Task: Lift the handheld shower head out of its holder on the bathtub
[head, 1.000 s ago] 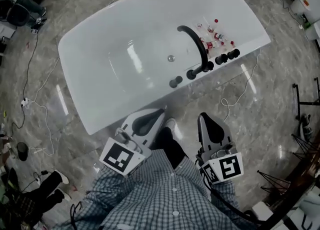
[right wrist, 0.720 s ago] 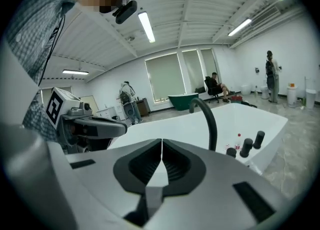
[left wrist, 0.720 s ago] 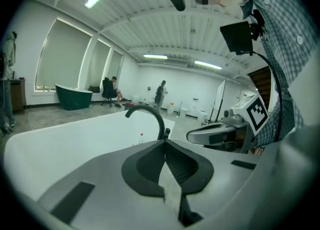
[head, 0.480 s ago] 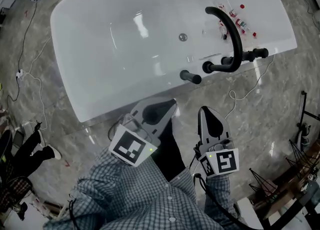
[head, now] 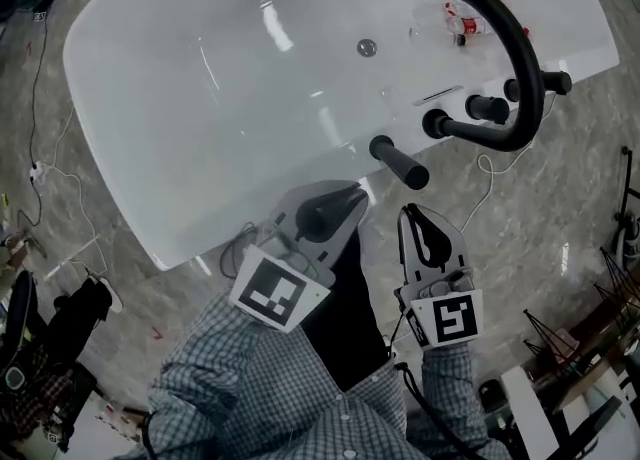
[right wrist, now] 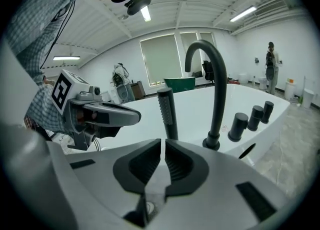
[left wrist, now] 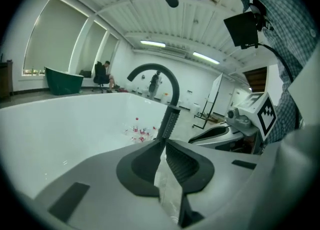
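Observation:
The black handheld shower head point(head: 400, 161) stands upright in its holder on the near rim of the white bathtub point(head: 190, 188). It also shows in the left gripper view point(left wrist: 170, 120) and the right gripper view point(right wrist: 166, 106), straight ahead of each gripper's jaws. My left gripper point(head: 352, 195) point(left wrist: 162, 142) is shut and empty, just short of the rim to the shower head's left. My right gripper point(head: 409, 214) point(right wrist: 163, 144) is also shut with nothing in it, a little below the shower head over the floor. Neither gripper touches it.
A black arched faucet point(head: 515, 43) point(right wrist: 217, 74) rises right of the shower head, with black knobs point(head: 487, 108) point(right wrist: 238, 125) beside it on the rim. Small red-capped bottles point(head: 465, 23) point(left wrist: 140, 131) lie inside the tub. Cables point(head: 55, 203) run over the marble floor.
Both grippers have sunk and come closer to the tub rim and the shower head. The tub and faucet look larger and nearer. Both jaws stay shut.

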`<state>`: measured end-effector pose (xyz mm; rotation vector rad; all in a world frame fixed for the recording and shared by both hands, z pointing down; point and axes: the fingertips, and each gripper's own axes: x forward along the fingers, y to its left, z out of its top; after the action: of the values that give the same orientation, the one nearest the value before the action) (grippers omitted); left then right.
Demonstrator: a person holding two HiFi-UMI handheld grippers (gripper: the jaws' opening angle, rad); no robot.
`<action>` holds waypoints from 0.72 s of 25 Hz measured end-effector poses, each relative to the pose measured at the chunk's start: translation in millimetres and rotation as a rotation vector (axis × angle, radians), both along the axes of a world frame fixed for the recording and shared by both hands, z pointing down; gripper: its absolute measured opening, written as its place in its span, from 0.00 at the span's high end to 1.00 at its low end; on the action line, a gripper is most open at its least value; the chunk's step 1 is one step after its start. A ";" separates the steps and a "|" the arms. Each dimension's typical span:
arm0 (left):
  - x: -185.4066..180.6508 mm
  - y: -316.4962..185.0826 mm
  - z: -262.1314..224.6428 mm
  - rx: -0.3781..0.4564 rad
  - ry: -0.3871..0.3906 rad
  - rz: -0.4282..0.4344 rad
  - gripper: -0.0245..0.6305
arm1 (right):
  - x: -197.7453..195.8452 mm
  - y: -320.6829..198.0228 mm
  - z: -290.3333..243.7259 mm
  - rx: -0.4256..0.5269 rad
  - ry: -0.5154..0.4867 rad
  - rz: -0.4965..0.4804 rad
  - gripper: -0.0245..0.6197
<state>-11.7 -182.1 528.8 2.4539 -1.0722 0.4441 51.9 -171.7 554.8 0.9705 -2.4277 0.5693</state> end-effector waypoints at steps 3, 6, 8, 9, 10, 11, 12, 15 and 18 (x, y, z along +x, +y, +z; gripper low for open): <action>6.8 -12.4 17.7 0.001 -0.017 0.040 0.92 | 3.7 -12.5 24.4 0.005 0.052 0.001 0.93; 12.3 -22.8 33.0 -0.002 -0.004 0.078 0.80 | -0.7 -27.1 42.4 0.040 0.055 0.003 0.93; 13.5 -29.0 41.7 0.002 -0.016 0.102 0.76 | -2.8 -32.7 53.0 0.051 0.058 0.000 0.93; 13.6 -31.3 45.8 0.008 -0.031 0.112 0.75 | -4.4 -34.2 57.2 0.055 0.057 -0.007 0.93; 13.7 -33.1 49.8 0.015 -0.045 0.121 0.75 | -6.7 -34.7 61.3 0.058 0.055 -0.020 0.91; 14.1 -34.4 53.9 0.021 -0.056 0.126 0.74 | -9.7 -34.5 65.8 0.059 0.056 -0.038 0.83; 14.8 -35.5 58.1 0.027 -0.064 0.130 0.73 | -13.0 -34.2 70.5 0.063 0.061 -0.060 0.78; 19.6 -38.3 68.9 0.043 -0.094 0.161 0.72 | -22.4 -35.4 84.7 0.092 0.102 -0.135 0.76; 26.0 -40.7 76.5 0.042 -0.106 0.189 0.70 | -28.3 -39.1 96.5 0.116 0.160 -0.197 0.74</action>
<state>14.3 -222.8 605.3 2.6066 -0.9014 0.6221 23.6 -210.7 651.3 0.7770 -2.3971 0.2745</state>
